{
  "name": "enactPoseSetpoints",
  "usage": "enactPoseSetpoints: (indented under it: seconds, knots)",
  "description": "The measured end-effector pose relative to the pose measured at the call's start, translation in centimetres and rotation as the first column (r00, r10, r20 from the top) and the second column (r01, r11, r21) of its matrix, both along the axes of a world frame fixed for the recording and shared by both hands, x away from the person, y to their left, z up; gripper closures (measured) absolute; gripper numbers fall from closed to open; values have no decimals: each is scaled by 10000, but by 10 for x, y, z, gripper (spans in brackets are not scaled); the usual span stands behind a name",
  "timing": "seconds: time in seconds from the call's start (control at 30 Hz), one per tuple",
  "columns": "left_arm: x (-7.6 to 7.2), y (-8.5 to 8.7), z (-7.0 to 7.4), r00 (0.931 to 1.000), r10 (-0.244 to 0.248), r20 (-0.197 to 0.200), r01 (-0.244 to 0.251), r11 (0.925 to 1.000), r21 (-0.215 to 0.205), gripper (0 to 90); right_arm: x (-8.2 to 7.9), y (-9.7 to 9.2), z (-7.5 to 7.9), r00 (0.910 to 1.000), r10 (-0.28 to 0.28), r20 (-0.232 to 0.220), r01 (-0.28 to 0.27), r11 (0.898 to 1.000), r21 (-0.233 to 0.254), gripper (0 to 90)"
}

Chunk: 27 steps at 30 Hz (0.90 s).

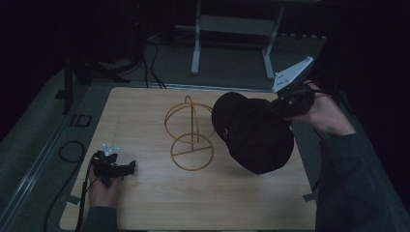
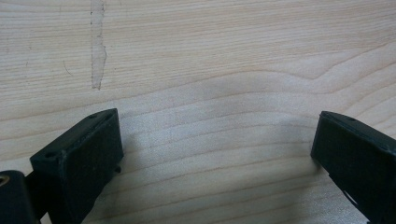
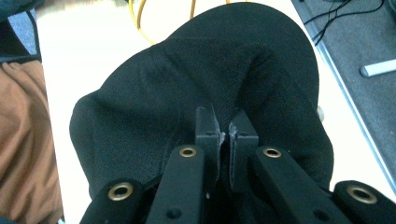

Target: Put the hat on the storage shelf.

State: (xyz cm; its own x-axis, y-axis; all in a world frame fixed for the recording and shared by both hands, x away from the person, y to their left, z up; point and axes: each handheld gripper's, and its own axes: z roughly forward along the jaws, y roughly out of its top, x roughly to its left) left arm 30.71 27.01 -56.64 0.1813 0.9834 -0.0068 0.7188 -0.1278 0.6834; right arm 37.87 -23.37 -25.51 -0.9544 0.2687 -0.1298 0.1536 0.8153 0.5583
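**High view: black cap held up beside a wire stand**

High view shows the right tool [image 1: 283, 104] pinching a black cap [image 1: 254, 133] by a fold of fabric, jaws nearly closed on it, at three o'clock from the wire stand [image 1: 191, 133], probably ready to be hung there. The cap looks soft, matte, rumpled. The left tool [image 1: 126, 167] rests wide and empty on the tabletop [image 1: 217, 203] at eight o'clock.

the black cap [image 1: 254, 133] covers the right edge of the yellow wire stand [image 1: 189, 133] in the high view, and in the right gripper view the stand [image 3: 140, 16] is cut off by the top edge. the right tool [image 3: 226, 128] has its tips sunk in a fold of cloth. the left tool [image 2: 215, 154] is cut off at the bottom edge. the room beyond the worktop [image 1: 145, 203] is too dark to read.
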Motion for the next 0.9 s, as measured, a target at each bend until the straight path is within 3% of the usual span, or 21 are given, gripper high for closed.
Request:
enactPoseSetpoints:
  seconds: [0.5, 0.9]
  knots:
    - [0, 0, 0, 10000, -5, -3, 5, 10000, 3, 18, -2, 14, 23, 9981, 394, 468, -407, 9988, 273, 855]
    - [0, 0, 0, 10000, -6, 0, 6, 10000, 5, 18, 0, 32, 25, 9955, 667, 671, -704, 9961, 539, 855]
